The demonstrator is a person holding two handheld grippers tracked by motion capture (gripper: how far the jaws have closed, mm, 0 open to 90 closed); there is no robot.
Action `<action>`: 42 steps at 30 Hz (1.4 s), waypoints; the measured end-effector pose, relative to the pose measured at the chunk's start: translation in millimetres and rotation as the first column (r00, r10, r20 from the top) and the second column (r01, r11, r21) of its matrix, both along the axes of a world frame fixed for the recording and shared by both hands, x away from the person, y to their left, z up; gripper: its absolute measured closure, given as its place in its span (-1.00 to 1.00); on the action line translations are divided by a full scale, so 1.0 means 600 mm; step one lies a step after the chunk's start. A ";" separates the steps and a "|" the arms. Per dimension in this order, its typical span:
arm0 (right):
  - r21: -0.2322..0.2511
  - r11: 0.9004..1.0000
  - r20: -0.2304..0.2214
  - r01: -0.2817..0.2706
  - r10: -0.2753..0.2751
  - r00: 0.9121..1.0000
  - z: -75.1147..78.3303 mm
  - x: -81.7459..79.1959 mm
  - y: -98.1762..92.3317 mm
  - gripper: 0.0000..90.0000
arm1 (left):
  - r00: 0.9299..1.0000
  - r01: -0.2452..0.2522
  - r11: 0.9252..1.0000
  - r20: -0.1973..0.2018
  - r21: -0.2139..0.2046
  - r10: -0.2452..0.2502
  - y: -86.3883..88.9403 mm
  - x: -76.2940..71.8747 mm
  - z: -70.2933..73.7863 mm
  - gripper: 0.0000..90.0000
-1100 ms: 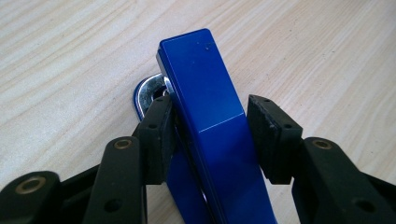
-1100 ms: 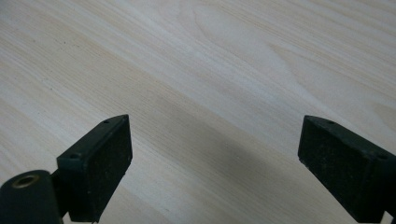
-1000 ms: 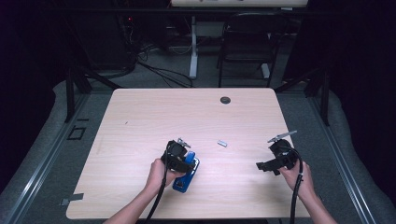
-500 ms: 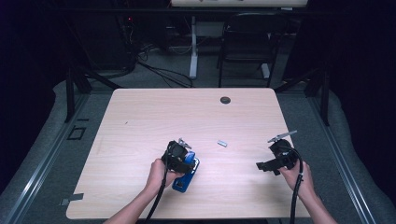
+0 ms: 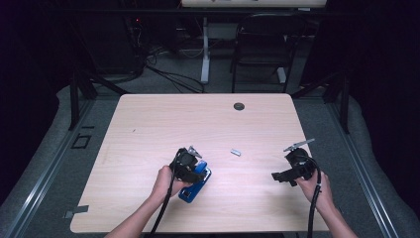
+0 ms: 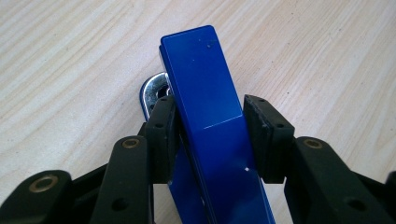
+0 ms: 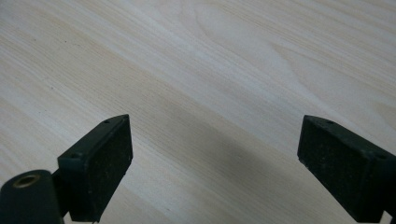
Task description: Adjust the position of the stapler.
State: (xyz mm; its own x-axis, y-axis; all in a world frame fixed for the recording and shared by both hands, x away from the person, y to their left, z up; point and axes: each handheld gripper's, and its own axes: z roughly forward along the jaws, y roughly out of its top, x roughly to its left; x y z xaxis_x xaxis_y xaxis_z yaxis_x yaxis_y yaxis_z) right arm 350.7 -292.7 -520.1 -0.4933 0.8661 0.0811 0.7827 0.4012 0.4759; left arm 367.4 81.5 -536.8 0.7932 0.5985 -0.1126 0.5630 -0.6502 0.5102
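Left tongs [image 6: 205, 135] have just been closing on the blue stapler [image 6: 210, 121]. Their pads now sit against both long sides of it, pinching it at mid-body. The stapler lies flat on the table [image 5: 163, 119], nose pointing away from these tongs, with a metal part showing at its left flank.

Right tongs [image 7: 215, 168] are spread wide over bare wood, holding nothing, well apart from the stapler.

Risks as I judge them: the glossy blue sides could slip in the pads on lifting. A mid-body grip may let the nose tip down. Squeezing could shift the top arm.

A small metal piece [image 5: 236, 152] lies between the two tongs.

Surface is pale wood grain. The room is dark, with cables on grey floor [image 5: 59, 163] beyond.
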 end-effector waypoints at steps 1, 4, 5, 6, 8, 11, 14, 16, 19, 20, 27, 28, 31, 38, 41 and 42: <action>-0.002 1.000 0.002 -0.001 0.001 1.000 0.000 0.000 0.000 -0.78 | 1.000 0.005 1.000 0.003 -0.002 -0.005 0.001 0.001 0.000 0.29; -0.001 1.000 0.000 -0.004 0.004 1.000 0.000 0.000 0.000 -0.78 | 0.999 0.040 0.999 0.003 -0.014 -0.040 0.004 0.003 0.000 0.30; -0.002 1.000 -0.002 -0.005 0.005 1.000 0.000 0.001 0.000 -0.78 | 0.999 0.040 0.999 0.001 -0.014 -0.040 0.004 0.004 0.000 0.31; -0.002 1.000 -0.001 -0.006 0.006 1.000 -0.001 0.001 0.000 -0.78 | 0.999 0.053 0.999 0.006 -0.007 -0.053 0.004 0.004 0.000 0.31; -0.006 1.000 -0.002 -0.006 0.006 1.000 -0.001 0.001 0.000 -0.78 | 0.996 0.084 0.996 0.002 -0.023 -0.084 0.004 0.005 -0.001 0.32; -0.005 1.000 -0.004 -0.004 0.004 1.000 -0.001 0.001 0.000 -0.78 | 0.995 0.100 0.995 0.007 -0.021 -0.100 0.002 0.005 0.000 0.32; -0.004 1.000 -0.006 -0.006 0.006 1.000 -0.001 0.001 0.000 -0.78 | 0.995 0.102 0.995 0.003 -0.019 -0.102 0.000 0.003 0.000 0.33; -0.003 1.000 -0.006 -0.006 0.006 1.000 -0.001 0.001 0.000 -0.78 | 0.996 0.089 0.996 -0.001 -0.018 -0.089 0.000 0.002 0.000 0.32; 0.002 1.000 -0.009 -0.010 0.010 1.000 -0.001 0.000 -0.001 -0.78 | 0.999 0.026 0.999 -0.023 -0.020 -0.027 0.001 0.001 0.002 0.23; 0.003 1.000 -0.009 -0.010 0.010 1.000 -0.001 0.000 -0.001 -0.78 | 1.000 0.012 1.000 -0.025 -0.013 -0.012 0.001 0.001 0.003 0.19; 0.002 1.000 -0.008 -0.009 0.009 1.000 -0.001 0.000 -0.001 -0.78 | 0.998 -0.042 0.999 -0.052 0.011 0.043 0.006 -0.005 -0.002 0.15; 0.001 1.000 -0.007 -0.009 0.009 1.000 -0.001 0.000 -0.001 -0.78 | 0.998 -0.041 0.999 -0.055 0.009 0.041 0.006 -0.006 -0.002 0.17; 0.002 1.000 -0.007 -0.008 0.008 1.000 -0.001 0.001 -0.001 -0.78 | 0.999 -0.022 1.000 -0.047 0.021 0.022 0.002 -0.010 -0.001 0.30; -0.006 1.000 -0.008 -0.008 0.008 1.000 0.000 0.000 -0.001 -0.77 | 1.000 0.015 0.999 -0.016 0.032 -0.015 0.001 -0.013 0.000 0.39; -0.004 1.000 -0.008 -0.008 0.008 1.000 -0.001 0.000 0.000 -0.77 | 1.000 0.025 0.999 -0.016 0.029 -0.024 0.002 -0.011 0.000 0.39; -0.003 1.000 -0.007 -0.006 0.006 1.000 -0.001 0.000 0.000 -0.77 | 0.999 0.051 0.998 -0.005 0.039 -0.051 0.002 -0.010 0.000 0.39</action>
